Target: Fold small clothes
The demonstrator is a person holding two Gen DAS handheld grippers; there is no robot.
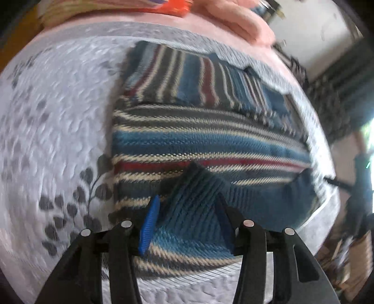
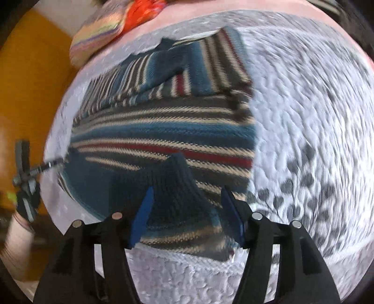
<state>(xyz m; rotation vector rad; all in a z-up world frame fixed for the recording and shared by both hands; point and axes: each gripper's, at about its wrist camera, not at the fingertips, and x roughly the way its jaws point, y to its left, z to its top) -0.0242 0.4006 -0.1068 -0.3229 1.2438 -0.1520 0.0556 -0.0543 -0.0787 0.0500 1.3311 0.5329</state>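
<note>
We see a bed [image 1: 58, 131] covered by a white quilted spread printed with grey leaves. A striped knit sweater [image 1: 198, 140] in blue, grey, cream and red lies partly folded on it; a pink blanket [image 1: 245, 21] sits beyond.

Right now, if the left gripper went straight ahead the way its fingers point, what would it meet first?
The striped knit garment. The left gripper already has a raised blue fold of it between its open fingers, so further travel would push into that fold, then the flat striped body. Depth is unclear in the blurred fisheye view.
</note>
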